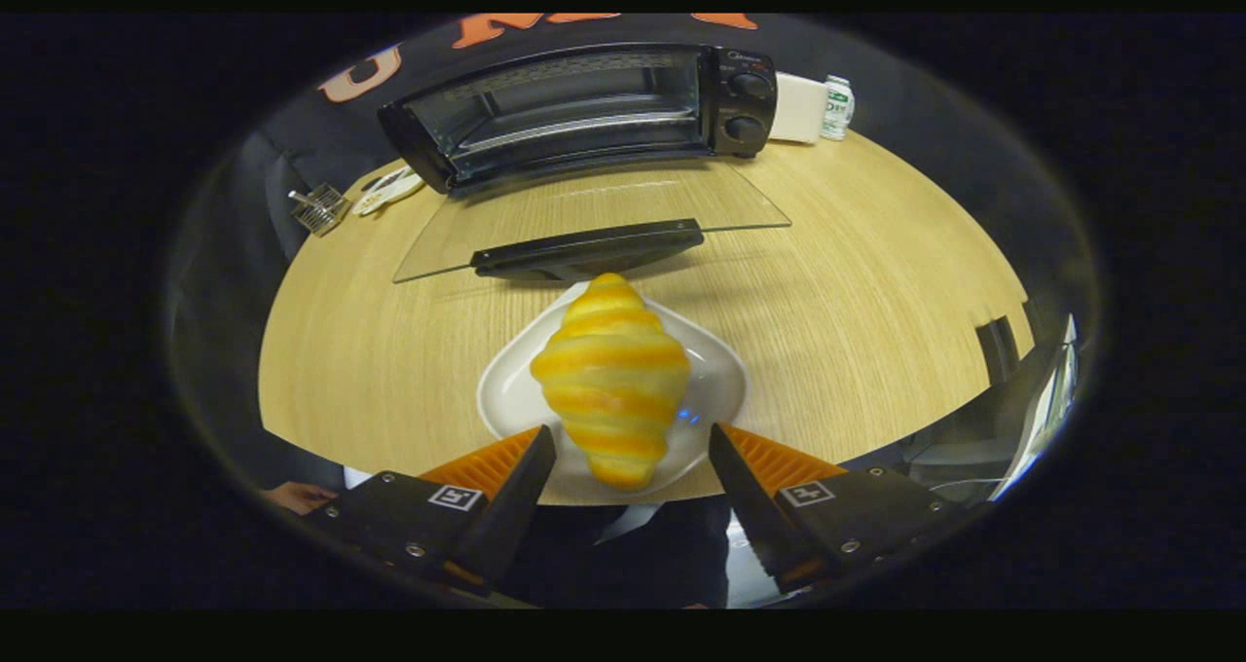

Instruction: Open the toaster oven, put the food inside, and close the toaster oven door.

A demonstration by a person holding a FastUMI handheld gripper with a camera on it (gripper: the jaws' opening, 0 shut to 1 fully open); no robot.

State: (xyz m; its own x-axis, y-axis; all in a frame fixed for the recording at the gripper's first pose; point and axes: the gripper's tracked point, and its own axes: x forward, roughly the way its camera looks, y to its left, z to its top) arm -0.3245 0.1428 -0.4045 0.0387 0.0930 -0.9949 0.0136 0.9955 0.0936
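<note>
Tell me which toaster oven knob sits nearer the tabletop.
The lower knob on the toaster oven panel; the upper knob sits above it. The gripper jaws are open, flanking the croissant's near end.

Dim fisheye view, edges warped and blurred, perhaps lit from overhead.

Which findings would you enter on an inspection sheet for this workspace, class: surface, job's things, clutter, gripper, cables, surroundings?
Surface: round wooden table, light grain.
Job's things: toaster oven at the far side, glass door folded down open; croissant on white plate in front of the door.
Clutter: small wire rack and a flat item left of the oven; white box and can to its right.
Gripper: gripper open, fingers flanking the croissant's near end, not touching.
Cables: nothing seen.
Surroundings: black cloth wall; a hand below the table edge.
</note>
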